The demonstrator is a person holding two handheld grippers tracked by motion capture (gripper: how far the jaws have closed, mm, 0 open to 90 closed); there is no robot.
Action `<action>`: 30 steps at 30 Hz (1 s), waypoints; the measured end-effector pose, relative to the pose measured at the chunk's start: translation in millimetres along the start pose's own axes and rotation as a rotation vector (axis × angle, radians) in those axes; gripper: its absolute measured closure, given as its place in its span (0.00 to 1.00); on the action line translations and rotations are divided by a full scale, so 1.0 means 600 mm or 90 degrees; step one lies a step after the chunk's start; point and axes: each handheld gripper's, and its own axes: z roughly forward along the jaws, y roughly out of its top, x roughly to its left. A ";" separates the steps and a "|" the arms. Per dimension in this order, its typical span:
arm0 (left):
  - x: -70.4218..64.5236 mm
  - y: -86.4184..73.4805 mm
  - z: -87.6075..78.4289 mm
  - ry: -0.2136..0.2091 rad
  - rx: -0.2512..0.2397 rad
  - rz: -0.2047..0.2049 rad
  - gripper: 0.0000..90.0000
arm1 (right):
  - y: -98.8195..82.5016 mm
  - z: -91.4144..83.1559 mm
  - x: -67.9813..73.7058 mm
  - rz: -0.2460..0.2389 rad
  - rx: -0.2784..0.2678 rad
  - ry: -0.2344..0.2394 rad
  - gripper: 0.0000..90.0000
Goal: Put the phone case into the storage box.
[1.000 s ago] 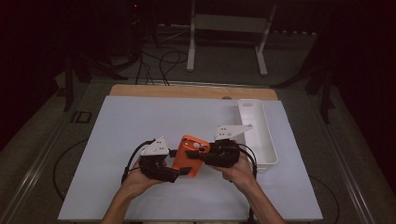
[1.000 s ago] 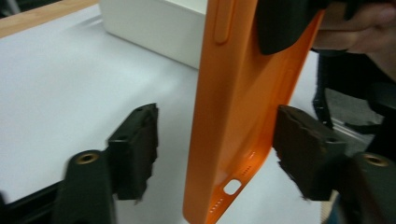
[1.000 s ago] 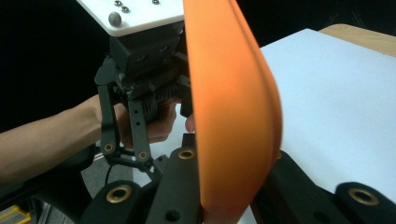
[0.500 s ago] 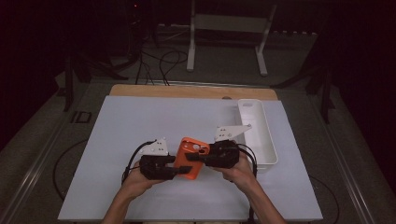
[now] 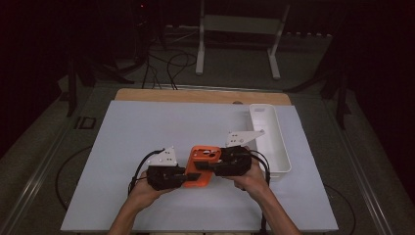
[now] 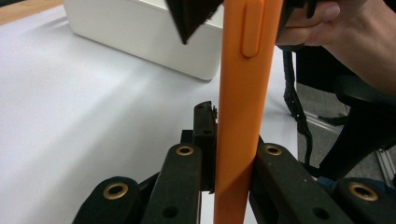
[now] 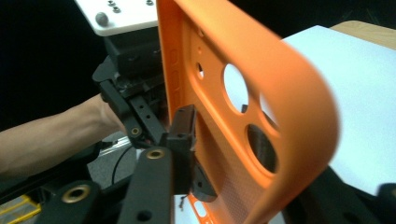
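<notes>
While the left gripper (image 5: 188,177) clamps the lower end of the orange phone case (image 5: 200,166), its jaws having just closed onto the thin edge, the case hangs above the white table (image 5: 147,132) between the two hands. The right gripper (image 5: 215,166), its jaws having just been opening, straddles the camera-cutout end with its pads (image 7: 184,128) apparently slack. This looks like a hand-over; the white bin (image 5: 266,137) waits beside the right hand (image 5: 252,178).
</notes>
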 end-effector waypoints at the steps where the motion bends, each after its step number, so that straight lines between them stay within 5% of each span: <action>1: 0.000 0.000 0.000 0.003 0.001 0.000 0.95 | 0.000 0.000 0.000 0.000 -0.001 -0.009 0.68; 16: 0.004 -0.001 -0.004 0.037 -0.005 -0.006 0.95 | -0.001 0.004 0.004 0.014 0.012 -0.085 0.23; 30: 0.012 -0.001 -0.011 0.077 -0.015 -0.024 0.95 | 0.000 -0.005 0.010 0.002 0.003 -0.137 0.10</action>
